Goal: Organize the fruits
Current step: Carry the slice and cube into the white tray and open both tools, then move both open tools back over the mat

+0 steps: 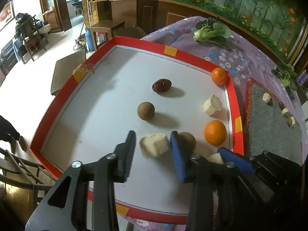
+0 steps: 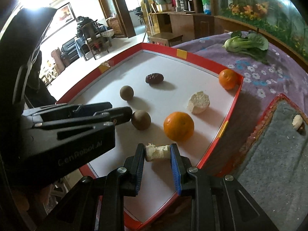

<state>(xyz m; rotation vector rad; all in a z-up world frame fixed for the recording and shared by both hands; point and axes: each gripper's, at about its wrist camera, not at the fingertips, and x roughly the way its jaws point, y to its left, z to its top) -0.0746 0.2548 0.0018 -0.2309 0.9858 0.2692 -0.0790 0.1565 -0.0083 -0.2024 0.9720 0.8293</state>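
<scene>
Right wrist view: my right gripper (image 2: 157, 154) is clamped on a pale cut chunk (image 2: 156, 152) just over the white tray's near edge (image 2: 211, 144). My left gripper (image 1: 152, 148) is spread apart around another pale piece (image 1: 155, 144) near that edge, not closed yet. Pick step on both sides, I judge. Next: close left, lift both, carry to the grey mat (image 2: 277, 165) beside the tray's right edge, clearing the orange (image 2: 178, 126)
</scene>
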